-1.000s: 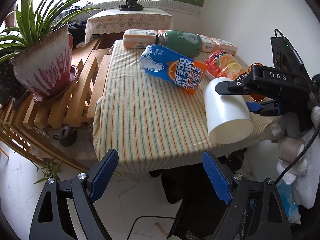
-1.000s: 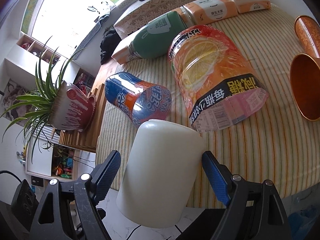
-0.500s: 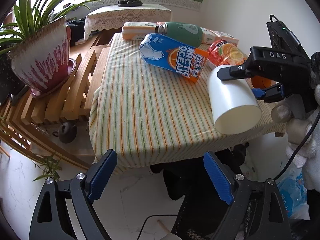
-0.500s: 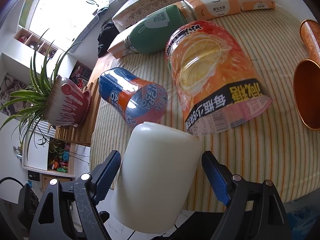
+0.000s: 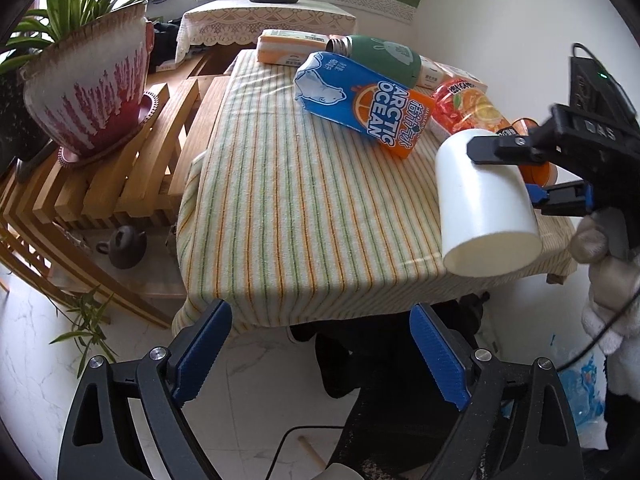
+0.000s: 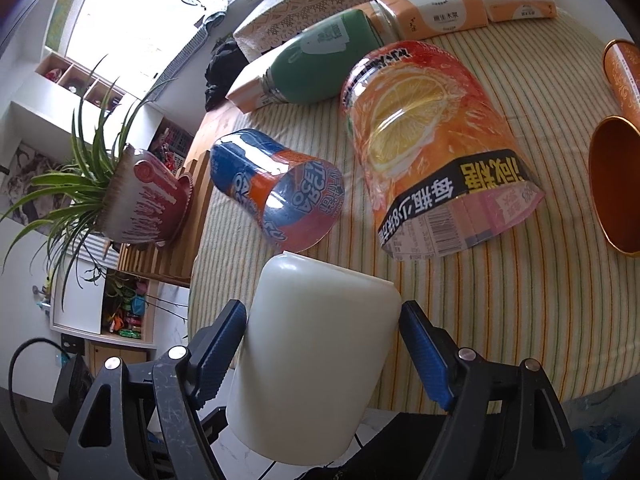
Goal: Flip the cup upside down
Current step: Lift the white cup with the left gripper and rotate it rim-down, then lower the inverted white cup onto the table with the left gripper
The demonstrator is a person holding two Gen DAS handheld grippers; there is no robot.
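Note:
My right gripper [image 6: 322, 334] is shut on a plain white cup [image 6: 312, 360], its blue pads pressing both sides. The cup is held in the air over the near right edge of the striped table, tilted with its open rim pointing down and outward. In the left wrist view the same cup [image 5: 484, 200] hangs at the right, clamped by the right gripper's black fingers [image 5: 504, 148]. My left gripper [image 5: 320, 344] is open and empty, held low in front of the table's near edge.
On the striped tablecloth [image 5: 300, 200] lie a blue Arctic Ocean bottle [image 5: 364, 100], an orange drink bottle [image 6: 432, 140], a green flask [image 6: 320, 64], tissue packs [image 6: 432, 16] and orange tins [image 6: 616, 184]. A potted plant [image 5: 88, 88] stands on a wooden rack at left.
The right gripper has carried the cup slightly right and tipped its rim further downward. The left gripper has drawn back a little from the table.

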